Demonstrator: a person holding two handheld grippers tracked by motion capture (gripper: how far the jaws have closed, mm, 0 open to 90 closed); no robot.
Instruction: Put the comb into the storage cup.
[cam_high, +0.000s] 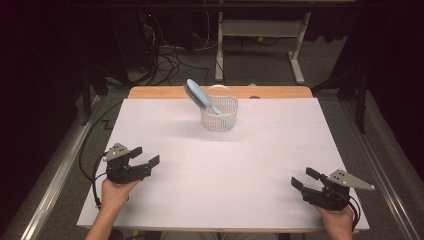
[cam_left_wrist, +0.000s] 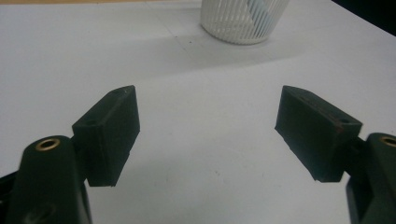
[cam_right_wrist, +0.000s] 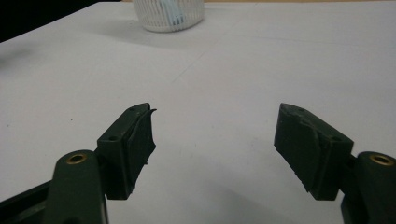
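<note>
Both grippers, left (cam_high: 142, 157) and right (cam_high: 304, 178), rest spread-jawed and empty at the table's near edge, well short of a pale blue hairbrush (cam_high: 201, 96) leaning head-up in a white slatted basket (cam_high: 220, 118) far ahead. The brush looks light, stiff and smooth; its exposed head or neck likely offers the surest hold.

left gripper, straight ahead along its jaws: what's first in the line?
Probably bare white table. The left gripper stands open and empty, and the white basket with the blue brush sits far ahead, slightly right of its centreline; depth is unclear.

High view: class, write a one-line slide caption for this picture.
A light blue plastic hairbrush leans in a white slotted plastic basket while the open left gripper and right gripper rest apart near the table's front.
</note>
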